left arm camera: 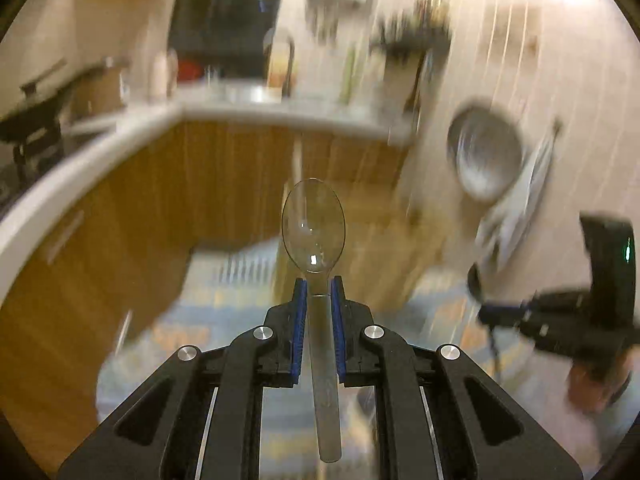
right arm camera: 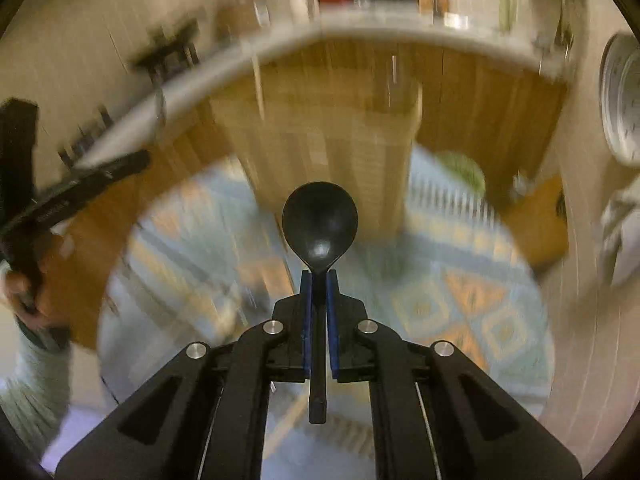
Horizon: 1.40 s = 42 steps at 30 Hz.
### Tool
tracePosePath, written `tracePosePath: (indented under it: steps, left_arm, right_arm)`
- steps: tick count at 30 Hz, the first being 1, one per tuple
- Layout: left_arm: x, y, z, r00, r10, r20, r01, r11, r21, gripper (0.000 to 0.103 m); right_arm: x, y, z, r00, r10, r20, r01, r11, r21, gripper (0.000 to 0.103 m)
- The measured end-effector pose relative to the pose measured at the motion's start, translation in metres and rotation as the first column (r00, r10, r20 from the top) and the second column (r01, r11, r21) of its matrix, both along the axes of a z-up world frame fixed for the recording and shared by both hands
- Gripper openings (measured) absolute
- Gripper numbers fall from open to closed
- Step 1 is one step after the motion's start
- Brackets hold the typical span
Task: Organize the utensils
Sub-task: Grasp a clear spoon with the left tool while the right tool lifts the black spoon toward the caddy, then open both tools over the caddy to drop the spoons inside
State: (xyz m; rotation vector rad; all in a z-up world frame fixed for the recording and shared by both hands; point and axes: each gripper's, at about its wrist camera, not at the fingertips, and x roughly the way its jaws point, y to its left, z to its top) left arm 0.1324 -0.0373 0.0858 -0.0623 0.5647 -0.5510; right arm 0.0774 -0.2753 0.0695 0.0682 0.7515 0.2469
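Observation:
My left gripper (left arm camera: 319, 286) is shut on the neck of a clear plastic spoon (left arm camera: 314, 226), bowl pointing forward, handle running back between the jaws. My right gripper (right arm camera: 319, 280) is shut on the neck of a black spoon (right arm camera: 319, 220), bowl forward. Both are held in the air above the floor. The right gripper also shows at the right edge of the left wrist view (left arm camera: 560, 320). The left gripper shows at the left edge of the right wrist view (right arm camera: 80, 184). The background is motion-blurred.
A white L-shaped counter (left arm camera: 120, 140) over wooden cabinets (left arm camera: 224, 176) lies ahead. A metal bowl (left arm camera: 486, 156) and a plate (right arm camera: 620, 100) hang on the wall at the right. A patterned rug (right arm camera: 460, 300) covers the floor below.

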Motion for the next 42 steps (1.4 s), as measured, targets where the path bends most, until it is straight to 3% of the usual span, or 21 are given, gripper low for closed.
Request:
tracePosePath:
  steps: [2,5,7,13,19,30,37,39,42]
  left_arm:
    - [0.007,-0.008,0.021,0.995,0.039,0.097,-0.031,0.996,-0.082,0.010]
    - [0.019,-0.024,0.037,0.980,0.075,0.184,-0.039,0.981,-0.190,0.010]
    - [0.031,-0.036,0.043,0.962,0.127,0.243,-0.075,0.974,-0.212,0.010]
    - [0.064,-0.060,0.039,0.929,0.218,0.299,-0.161,0.966,-0.202,0.010]
    - [0.085,-0.068,0.014,0.914,0.261,0.310,-0.225,0.963,-0.146,0.010]
    - [0.085,-0.064,-0.013,0.924,0.246,0.294,-0.219,0.968,-0.120,0.012]
    - [0.067,-0.045,-0.010,0.933,0.224,0.282,-0.196,0.973,-0.124,0.037]
    - [0.057,-0.039,-0.006,0.929,0.222,0.294,-0.196,0.974,-0.117,0.039]
    - [0.041,-0.027,0.001,0.927,0.223,0.302,-0.196,0.974,-0.118,0.041]
  right_arm:
    - [0.009,0.000,0.024,0.992,-0.026,0.122,0.023,0.999,0.028,0.005]
    - [0.027,-0.005,0.045,0.975,-0.061,0.212,0.039,0.994,0.104,0.005]
    - [0.041,-0.008,0.055,0.958,-0.099,0.270,0.069,0.991,0.118,0.005]
    - [0.075,-0.024,0.054,0.893,-0.226,0.388,0.186,0.973,0.138,0.005]
    - [0.097,-0.038,0.023,0.878,-0.279,0.389,0.232,0.959,0.163,0.005]
    - [0.083,-0.017,-0.007,0.866,-0.247,0.434,0.231,0.969,0.089,0.005]
    - [0.065,-0.016,-0.011,0.893,-0.210,0.399,0.202,0.977,0.062,0.010]
    - [0.058,-0.017,-0.008,0.894,-0.209,0.397,0.204,0.977,0.055,0.016]
    - [0.045,-0.020,-0.001,0.896,-0.209,0.392,0.203,0.978,0.057,0.016]
